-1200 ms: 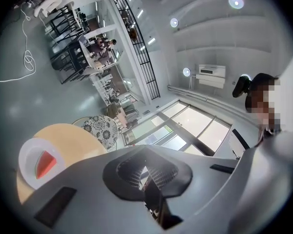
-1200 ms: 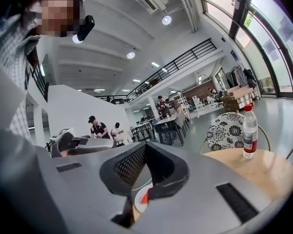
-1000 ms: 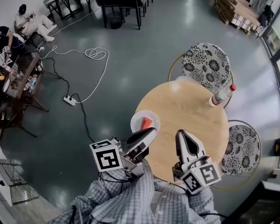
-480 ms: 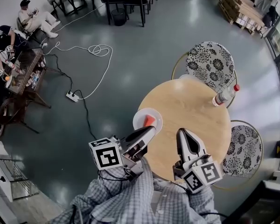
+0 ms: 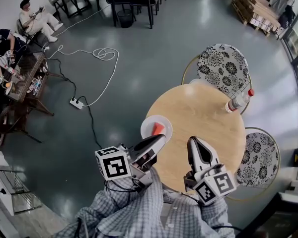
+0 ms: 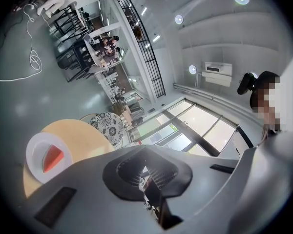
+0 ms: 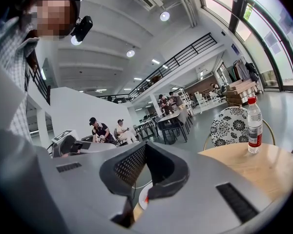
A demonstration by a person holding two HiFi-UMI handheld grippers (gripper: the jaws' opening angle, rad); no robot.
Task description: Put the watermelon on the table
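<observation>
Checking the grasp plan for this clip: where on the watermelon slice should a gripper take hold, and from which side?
Grip the watermelon slice across its two long sides, mid-length, probably from above with the nearer left gripper. The wedge lies flat on the plate, so a level approach would likely hit the rim. That gripper's jaws, now shut, must open first.

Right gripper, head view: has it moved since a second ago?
No. The right gripper keeps its place over the near edge of the round table, its distance to the bottle unchanged.
</observation>
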